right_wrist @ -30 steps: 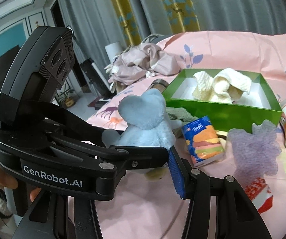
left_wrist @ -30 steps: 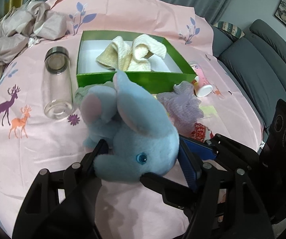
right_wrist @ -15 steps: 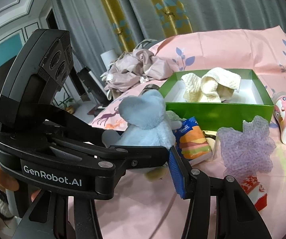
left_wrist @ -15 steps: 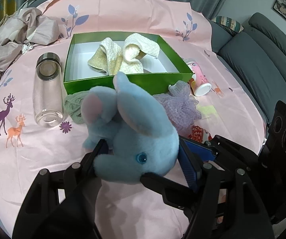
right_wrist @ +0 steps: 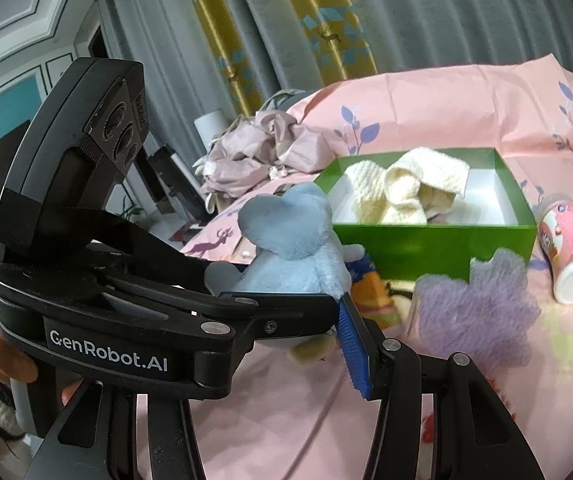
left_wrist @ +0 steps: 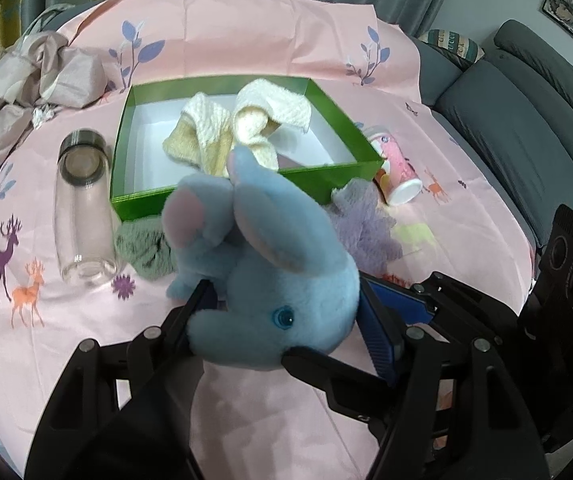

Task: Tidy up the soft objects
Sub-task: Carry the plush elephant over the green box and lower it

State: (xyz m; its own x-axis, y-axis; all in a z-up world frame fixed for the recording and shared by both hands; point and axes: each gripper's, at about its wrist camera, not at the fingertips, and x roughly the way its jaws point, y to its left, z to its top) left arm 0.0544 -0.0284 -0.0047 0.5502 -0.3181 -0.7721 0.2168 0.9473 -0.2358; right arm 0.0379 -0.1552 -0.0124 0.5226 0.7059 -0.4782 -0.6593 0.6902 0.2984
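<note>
- In green box (left_wrist: 222,196) at 12 o'clock: only cream knit (left_wrist: 242,128) stowed
- Left tongs (left_wrist: 282,312) pinching blue bunny (left_wrist: 278,264), not yet boxed
- Purple pouf (left_wrist: 362,236), grey-green cloth (left_wrist: 146,248) left on tabletop (left_wrist: 46,352)
- Right tongs (right_wrist: 350,336): cannot tell

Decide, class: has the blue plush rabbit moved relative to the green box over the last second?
Yes. Clamped in the left gripper, the blue plush rabbit has risen: its ear now overlaps the green box interior.

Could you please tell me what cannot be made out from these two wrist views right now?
- Left wrist: the blue plush rabbit hides part of the green box front wall and the left gripper pads.
- Right wrist: the right gripper left finger is hidden behind the left gripper's body.
- Right wrist: the colourful packet print is blurred.
</note>
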